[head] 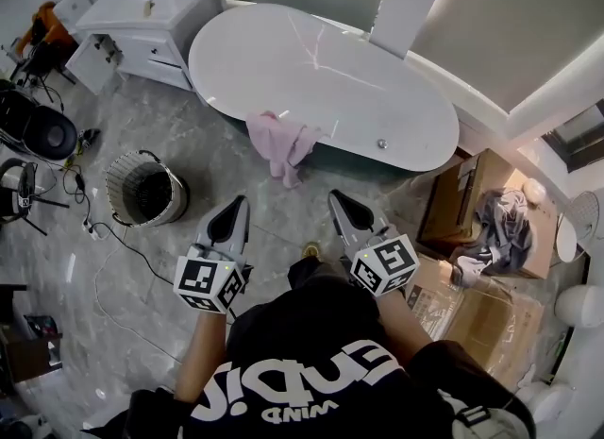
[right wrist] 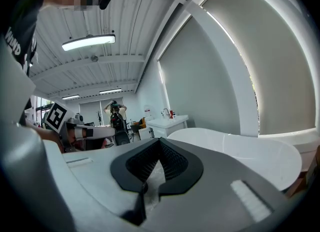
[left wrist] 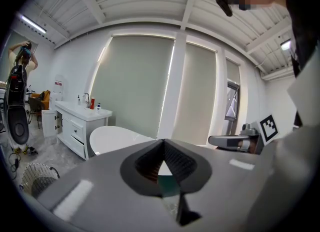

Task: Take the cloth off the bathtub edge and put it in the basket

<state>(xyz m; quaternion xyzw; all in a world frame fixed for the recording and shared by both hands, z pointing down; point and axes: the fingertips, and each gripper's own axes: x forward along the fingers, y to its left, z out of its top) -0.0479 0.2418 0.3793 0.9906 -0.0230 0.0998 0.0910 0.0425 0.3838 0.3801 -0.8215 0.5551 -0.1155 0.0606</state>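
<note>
At mid-frame, one pink cloth hangs over the near edge of the one tub, with one basket at left, well apart. You hold two tongs low in the frame: left gripper and right gripper, both pressed together on nothing. No step looks done: grasp, carry and drop all remain.

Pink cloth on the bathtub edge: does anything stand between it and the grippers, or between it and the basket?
Nothing visible does. Only bare floor lies between the cloth and the left gripper and right gripper, both shut and empty, and between the cloth and the basket.
</note>
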